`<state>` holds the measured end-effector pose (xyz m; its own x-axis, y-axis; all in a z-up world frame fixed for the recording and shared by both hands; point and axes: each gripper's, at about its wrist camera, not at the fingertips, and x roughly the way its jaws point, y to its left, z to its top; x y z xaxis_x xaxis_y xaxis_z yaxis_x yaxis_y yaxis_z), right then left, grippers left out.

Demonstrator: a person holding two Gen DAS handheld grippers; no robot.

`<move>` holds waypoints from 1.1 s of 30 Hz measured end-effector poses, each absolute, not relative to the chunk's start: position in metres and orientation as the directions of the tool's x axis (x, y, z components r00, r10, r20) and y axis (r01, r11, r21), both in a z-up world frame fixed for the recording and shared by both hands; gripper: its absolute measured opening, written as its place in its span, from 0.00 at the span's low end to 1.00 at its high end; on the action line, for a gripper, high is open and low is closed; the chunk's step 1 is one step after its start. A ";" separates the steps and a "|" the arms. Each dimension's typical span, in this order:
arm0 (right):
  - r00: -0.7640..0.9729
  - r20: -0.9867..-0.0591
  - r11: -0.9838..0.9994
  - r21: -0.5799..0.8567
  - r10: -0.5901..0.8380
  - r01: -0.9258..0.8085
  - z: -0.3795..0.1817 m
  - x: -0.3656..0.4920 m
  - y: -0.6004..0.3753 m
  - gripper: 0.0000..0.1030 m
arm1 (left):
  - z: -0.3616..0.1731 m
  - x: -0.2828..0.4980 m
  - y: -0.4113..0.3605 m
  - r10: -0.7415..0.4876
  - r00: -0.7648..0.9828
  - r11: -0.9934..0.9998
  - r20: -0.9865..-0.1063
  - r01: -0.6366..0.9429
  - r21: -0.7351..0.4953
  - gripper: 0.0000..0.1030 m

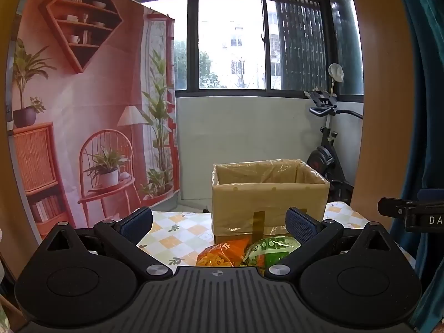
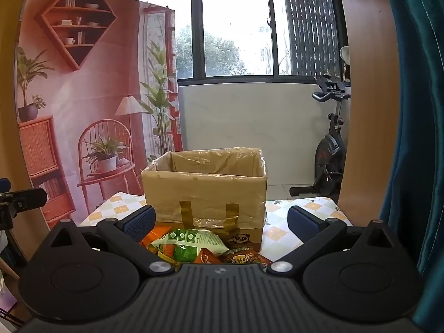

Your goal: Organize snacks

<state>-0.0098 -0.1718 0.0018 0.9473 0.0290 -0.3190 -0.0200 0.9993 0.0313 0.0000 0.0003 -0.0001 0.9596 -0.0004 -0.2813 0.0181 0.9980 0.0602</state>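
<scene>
An open cardboard box [image 1: 266,202] lined with clear plastic stands on the checkered table [image 1: 172,230]; it also shows in the right wrist view [image 2: 205,194]. Snack bags lie in front of it: an orange bag [image 1: 222,252] and a green and white bag [image 1: 269,249]. In the right wrist view the green and white bag [image 2: 188,241] lies beside a small brown packet [image 2: 241,258]. My left gripper [image 1: 219,222] is open and empty, above the bags. My right gripper [image 2: 220,220] is open and empty, just behind the pile.
A printed backdrop [image 1: 83,111] hangs at the left of the table. An exercise bike [image 2: 330,149] stands at the back right by the window. A blue curtain [image 2: 416,138] hangs at the right. The other gripper's body [image 1: 410,213] shows at the right edge.
</scene>
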 end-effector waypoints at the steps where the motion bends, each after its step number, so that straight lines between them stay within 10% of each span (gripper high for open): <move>1: 0.948 -0.318 0.999 0.028 0.028 -0.020 0.002 -0.010 -0.172 1.00 | 0.000 0.000 0.001 -0.003 0.959 0.998 -0.283 0.020 0.057 1.00; 33: 0.947 -0.321 0.999 0.027 0.027 -0.020 0.002 -0.010 -0.171 1.00 | 0.001 0.000 -0.001 0.007 0.960 0.998 -0.279 0.010 0.060 1.00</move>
<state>-0.0100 -0.1712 0.0018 0.9467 0.0273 -0.3211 -0.0196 0.9994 0.0271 -0.0001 -0.0008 0.0011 0.9602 0.0075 -0.2793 0.0097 0.9982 0.0599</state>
